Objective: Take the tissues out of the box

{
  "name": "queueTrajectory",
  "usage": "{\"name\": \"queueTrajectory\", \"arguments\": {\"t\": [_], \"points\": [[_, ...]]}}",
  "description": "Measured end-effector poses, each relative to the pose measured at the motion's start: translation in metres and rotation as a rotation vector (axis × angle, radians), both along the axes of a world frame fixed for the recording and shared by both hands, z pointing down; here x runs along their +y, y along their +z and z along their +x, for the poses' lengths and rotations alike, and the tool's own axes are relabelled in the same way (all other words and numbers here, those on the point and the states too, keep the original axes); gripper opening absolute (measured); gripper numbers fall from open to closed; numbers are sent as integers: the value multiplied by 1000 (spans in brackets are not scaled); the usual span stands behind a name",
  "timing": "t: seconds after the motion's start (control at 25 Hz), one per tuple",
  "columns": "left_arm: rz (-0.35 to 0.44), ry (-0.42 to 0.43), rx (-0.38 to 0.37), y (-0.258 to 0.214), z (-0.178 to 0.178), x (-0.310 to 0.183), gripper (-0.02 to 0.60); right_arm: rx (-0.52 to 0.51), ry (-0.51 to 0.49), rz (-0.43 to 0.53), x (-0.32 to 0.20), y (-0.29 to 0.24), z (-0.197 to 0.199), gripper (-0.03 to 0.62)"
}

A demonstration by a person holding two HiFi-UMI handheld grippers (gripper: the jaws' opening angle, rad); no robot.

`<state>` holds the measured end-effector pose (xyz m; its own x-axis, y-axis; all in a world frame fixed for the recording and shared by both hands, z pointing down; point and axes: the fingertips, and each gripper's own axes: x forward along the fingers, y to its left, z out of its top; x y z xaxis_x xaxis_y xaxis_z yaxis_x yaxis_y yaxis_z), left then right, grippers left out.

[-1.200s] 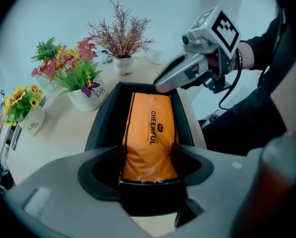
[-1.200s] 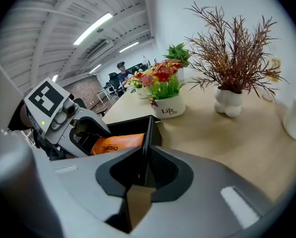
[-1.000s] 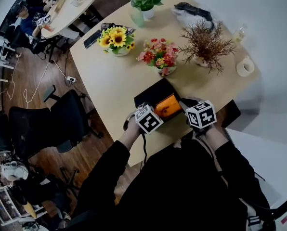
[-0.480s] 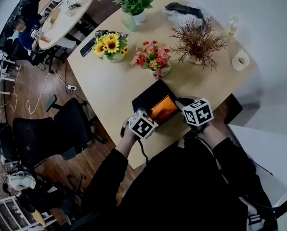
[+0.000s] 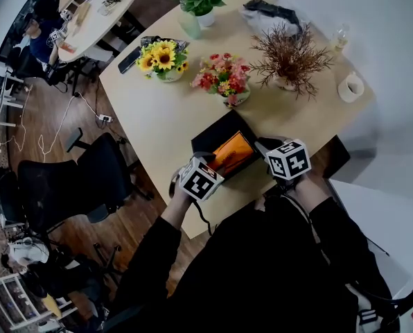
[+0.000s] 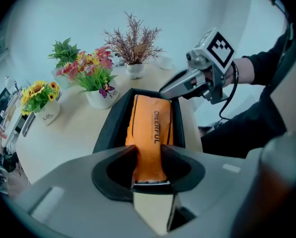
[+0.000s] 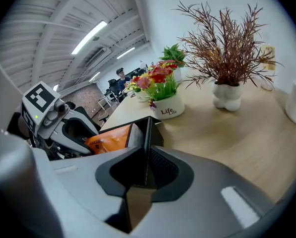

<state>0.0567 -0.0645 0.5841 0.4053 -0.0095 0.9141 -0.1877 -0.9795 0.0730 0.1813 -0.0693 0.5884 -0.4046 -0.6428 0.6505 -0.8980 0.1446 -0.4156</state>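
Left gripper view shows the left gripper [image 6: 149, 168] with its jaws pressed onto the near end of the orange tissue pack [image 6: 150, 125]. The pack lies in the black box [image 6: 107, 133], and its long axis runs straight away from the jaws toward the box's far end. A pull back along that line, toward the person, looks like what would bring the pack out. The left gripper is the one on the pack. The right gripper [image 6: 169, 89] sits at the box's far right corner, and in the right gripper view its jaws pinch the thin upright wall of the box, apparently to keep it from sliding. The box stands near the table's [image 5: 158, 109] front edge, just ahead of the person.

Against the head view a second ago, the left gripper's marker cube lies further back from the box. More of the orange pack shows. The right gripper has kept its place on the box wall.
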Motion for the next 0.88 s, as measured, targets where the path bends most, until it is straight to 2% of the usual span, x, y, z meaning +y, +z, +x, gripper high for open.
{"name": "queueTrajectory", "arguments": {"t": [0.28,0.56,0.88], "points": [[-19,-51,64,-24,-6,-2,135,-10,-7,0,0,0,0,54],[35,-103,168,-69,-15,1,135,-9,-20,-4,1,1,2,54],[119,-280,260,-115,-72,-19,135,5,-32,-15,2,1,4,54]]}}
